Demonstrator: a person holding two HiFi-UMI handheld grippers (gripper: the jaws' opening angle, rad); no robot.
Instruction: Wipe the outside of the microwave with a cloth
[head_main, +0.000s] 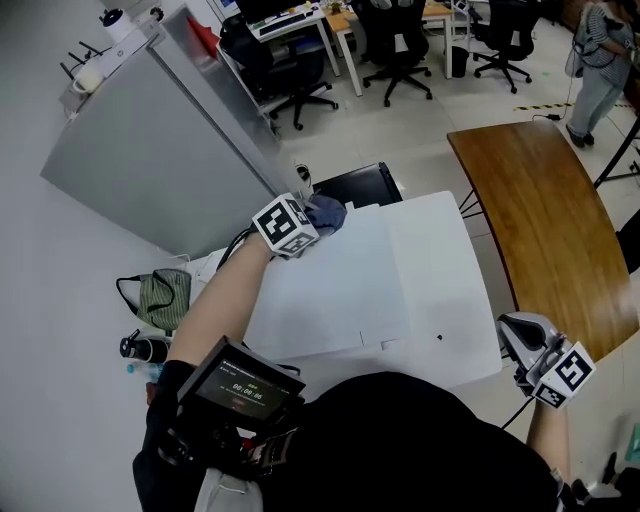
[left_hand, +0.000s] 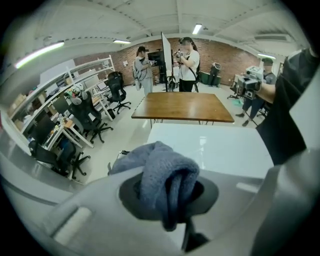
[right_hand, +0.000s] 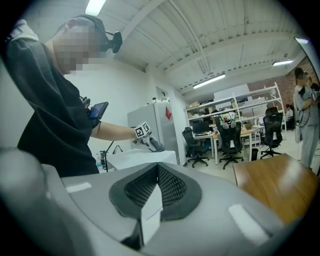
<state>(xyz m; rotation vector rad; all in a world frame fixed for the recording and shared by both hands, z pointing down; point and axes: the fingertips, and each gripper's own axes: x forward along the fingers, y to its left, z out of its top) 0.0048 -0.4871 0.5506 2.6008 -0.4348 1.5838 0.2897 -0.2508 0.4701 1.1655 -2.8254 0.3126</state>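
Observation:
A blue-grey cloth (head_main: 327, 212) is bunched in my left gripper (head_main: 318, 222), which is shut on it. The cloth rests at the far left corner of a white flat top (head_main: 400, 270); I cannot tell whether this white box is the microwave. In the left gripper view the cloth (left_hand: 160, 175) fills the left gripper (left_hand: 170, 200), and the white top (left_hand: 220, 147) stretches beyond. My right gripper (head_main: 512, 335) hangs off the white top's near right corner, shut with nothing held. In its own view the right gripper (right_hand: 157, 185) has its jaws pressed together, and the left gripper (right_hand: 150, 144) shows far off.
A grey refrigerator (head_main: 150, 150) stands at the left, a wooden table (head_main: 540, 220) at the right. Black office chairs (head_main: 400, 50) and desks fill the back. A person (head_main: 595, 60) stands far right. A bag (head_main: 160, 297) and a bottle (head_main: 145, 348) lie by the left.

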